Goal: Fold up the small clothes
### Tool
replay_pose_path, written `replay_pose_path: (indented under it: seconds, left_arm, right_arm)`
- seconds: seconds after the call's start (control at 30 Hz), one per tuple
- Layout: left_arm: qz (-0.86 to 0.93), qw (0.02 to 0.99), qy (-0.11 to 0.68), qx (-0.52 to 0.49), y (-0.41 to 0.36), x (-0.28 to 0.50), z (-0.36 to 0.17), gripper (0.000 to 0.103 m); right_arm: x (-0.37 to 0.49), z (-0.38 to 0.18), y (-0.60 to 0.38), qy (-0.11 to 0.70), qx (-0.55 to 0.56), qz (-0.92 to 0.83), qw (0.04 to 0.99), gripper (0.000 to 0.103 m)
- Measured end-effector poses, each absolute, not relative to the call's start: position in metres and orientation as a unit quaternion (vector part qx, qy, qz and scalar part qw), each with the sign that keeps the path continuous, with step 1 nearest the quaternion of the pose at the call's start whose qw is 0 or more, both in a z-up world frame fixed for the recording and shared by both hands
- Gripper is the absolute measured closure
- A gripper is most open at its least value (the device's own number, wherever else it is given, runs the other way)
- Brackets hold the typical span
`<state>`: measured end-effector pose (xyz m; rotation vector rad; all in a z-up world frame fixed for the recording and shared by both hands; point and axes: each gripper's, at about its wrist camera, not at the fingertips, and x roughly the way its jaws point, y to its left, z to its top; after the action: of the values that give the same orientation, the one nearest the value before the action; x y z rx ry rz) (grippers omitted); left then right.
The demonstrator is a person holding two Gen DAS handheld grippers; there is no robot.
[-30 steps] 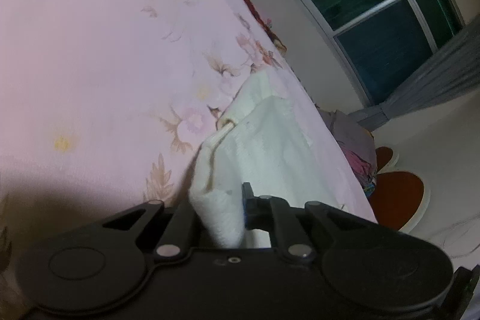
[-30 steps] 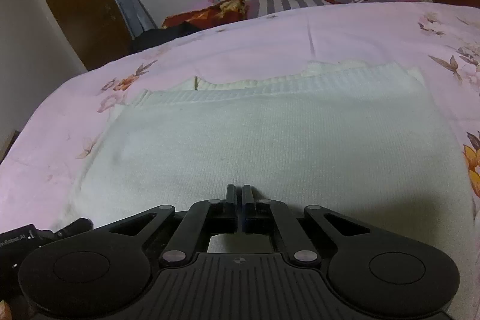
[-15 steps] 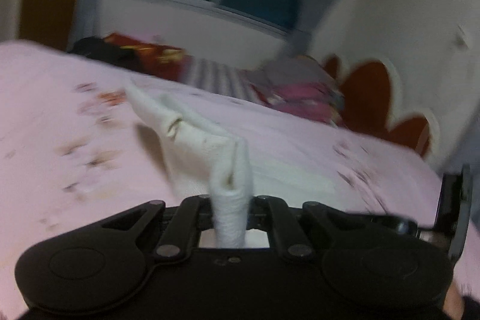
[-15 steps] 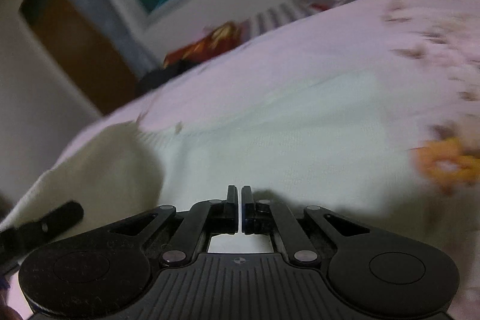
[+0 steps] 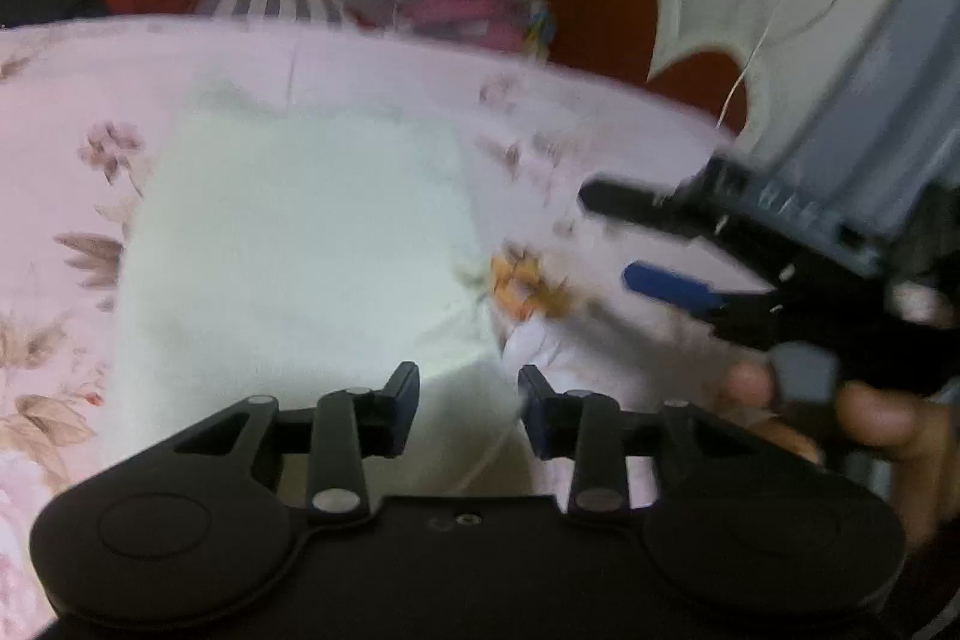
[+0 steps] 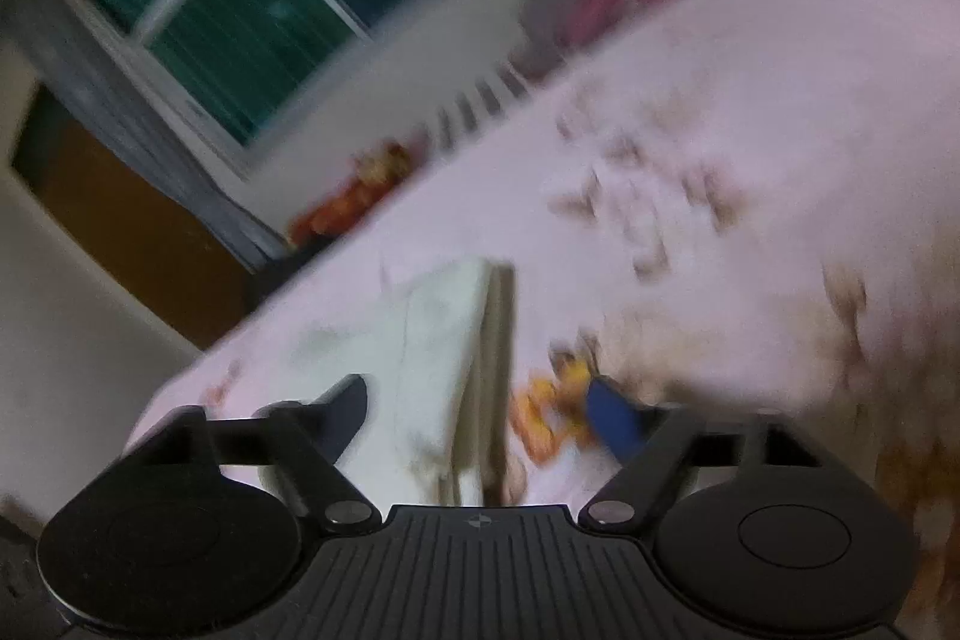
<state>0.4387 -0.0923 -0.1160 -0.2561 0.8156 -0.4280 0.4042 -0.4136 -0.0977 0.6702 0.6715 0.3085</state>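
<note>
While the white garment (image 5: 300, 244) lies folded on the floral bedsheet (image 5: 54, 112), the left gripper (image 5: 468, 400) is opening, gripping nothing. Right gripper (image 6: 480, 406) is opening wide, likewise empty.

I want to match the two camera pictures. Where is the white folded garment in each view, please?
Left wrist view: the white garment lies flat on the pink floral sheet, centre-left, ahead of the opening left gripper.
Right wrist view: it is lower centre, between the opening, empty jaws of the right gripper.
Shared landmark: the orange flower print, just right of the garment.
</note>
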Motion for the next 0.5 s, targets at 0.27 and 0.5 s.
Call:
replay_pose_path:
  seconds: [0.27, 0.5]
  left_arm:
    - [-0.111, 0.91, 0.367, -0.158, 0.006, 0.462, -0.115, 0.07]
    - [-0.105, 0.905, 0.374, -0.173, 0.021, 0.471, -0.131, 0.072]
  right_arm:
    - [0.424, -0.1, -0.381, 0.36, 0.294, 0.188, 0.865, 0.05]
    - [0.444, -0.108, -0.364, 0.385, 0.263, 0.184, 0.865, 0.052]
